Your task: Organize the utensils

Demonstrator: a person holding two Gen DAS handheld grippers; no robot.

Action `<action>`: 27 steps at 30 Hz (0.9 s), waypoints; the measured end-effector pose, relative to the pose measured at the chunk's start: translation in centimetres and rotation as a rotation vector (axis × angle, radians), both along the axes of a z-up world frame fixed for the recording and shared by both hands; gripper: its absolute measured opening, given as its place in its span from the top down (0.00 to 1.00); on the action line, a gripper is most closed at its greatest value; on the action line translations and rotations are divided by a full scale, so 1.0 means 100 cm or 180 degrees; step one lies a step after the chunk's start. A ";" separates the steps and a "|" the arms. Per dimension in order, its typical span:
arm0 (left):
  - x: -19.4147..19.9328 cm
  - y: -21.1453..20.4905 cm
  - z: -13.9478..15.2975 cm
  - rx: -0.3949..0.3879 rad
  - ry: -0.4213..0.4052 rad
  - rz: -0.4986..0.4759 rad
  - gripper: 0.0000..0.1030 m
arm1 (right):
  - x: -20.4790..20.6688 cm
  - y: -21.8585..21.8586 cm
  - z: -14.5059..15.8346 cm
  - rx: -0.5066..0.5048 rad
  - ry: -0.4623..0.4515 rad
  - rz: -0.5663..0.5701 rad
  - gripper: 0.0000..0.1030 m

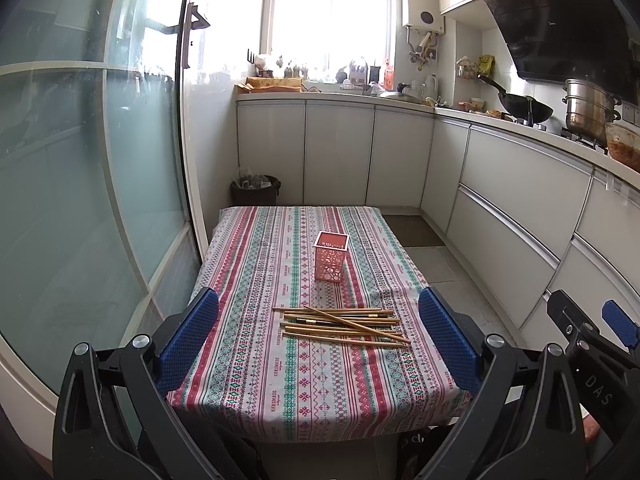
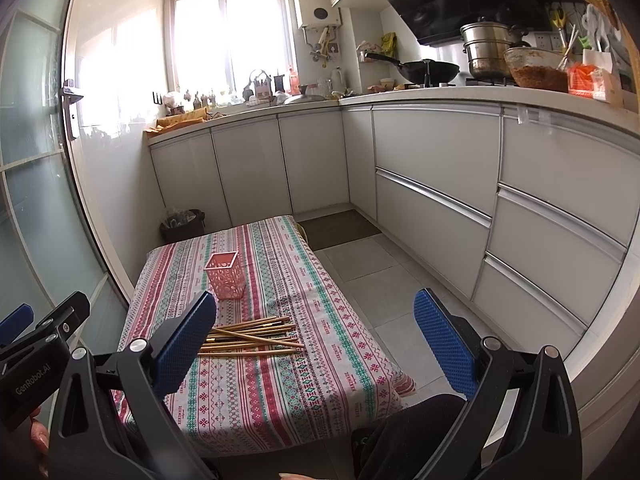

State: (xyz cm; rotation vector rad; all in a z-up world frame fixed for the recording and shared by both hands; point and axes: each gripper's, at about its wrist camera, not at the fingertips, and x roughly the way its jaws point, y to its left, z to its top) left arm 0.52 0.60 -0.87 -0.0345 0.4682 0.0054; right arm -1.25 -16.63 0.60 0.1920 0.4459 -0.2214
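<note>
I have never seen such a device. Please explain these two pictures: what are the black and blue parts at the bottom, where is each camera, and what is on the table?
A person holds two hand grippers; each carries a camera looking along its fingers. The blue pads are the fingers. One picture is from the left gripper, one from the right gripper. Both are open and hold nothing. On the table's patterned cloth lies a pile of wooden chopsticks, and behind it stands an empty pink holder.

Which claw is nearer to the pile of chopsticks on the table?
Left, probably. The left claw is open and centred on the pile of chopsticks; the right claw is open too, but off to the pile's right.
</note>
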 end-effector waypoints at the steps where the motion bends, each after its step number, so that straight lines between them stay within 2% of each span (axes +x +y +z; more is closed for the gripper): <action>1: -0.001 0.000 0.000 0.0001 -0.0001 -0.0001 0.07 | 0.000 0.000 0.001 -0.0004 0.0000 0.0002 0.06; 8: 0.001 0.002 -0.001 -0.0021 -0.0002 0.0020 0.07 | 0.001 -0.002 -0.001 0.0043 0.0002 -0.0010 0.06; 11: 0.013 0.007 -0.004 -0.0086 0.0027 -0.0015 0.07 | 0.009 -0.015 -0.007 0.0426 0.0103 0.0019 0.06; 13: 0.038 0.010 -0.011 -0.0073 0.0185 -0.0062 0.07 | 0.020 -0.026 -0.015 0.0659 0.0240 0.0027 0.06; 14: 0.054 0.010 -0.016 -0.0029 0.0308 -0.0146 0.07 | 0.026 -0.030 -0.021 0.0722 0.0318 0.0033 0.06; 17: 0.124 -0.005 -0.045 0.0280 0.0906 -0.0716 0.07 | 0.045 -0.040 -0.040 0.0876 0.0470 0.0022 0.06; 19: 0.163 -0.022 -0.072 0.0682 0.1105 -0.1002 0.07 | 0.061 -0.049 -0.057 0.1084 0.0582 0.0041 0.06; 21: 0.196 -0.039 -0.104 0.1135 0.1331 -0.1260 0.07 | 0.084 -0.060 -0.083 0.1430 0.0779 0.0149 0.06; 22: 0.208 -0.045 -0.119 0.1236 0.1454 -0.1400 0.07 | 0.096 -0.065 -0.096 0.1615 0.0886 0.0220 0.06; 24: 0.227 -0.053 -0.141 0.1283 0.1629 -0.1645 0.07 | 0.119 -0.074 -0.126 0.1980 0.1124 0.0280 0.06; 27: 0.248 -0.068 -0.166 0.1374 0.1852 -0.2151 0.07 | 0.147 -0.084 -0.165 0.2242 0.1359 0.0200 0.06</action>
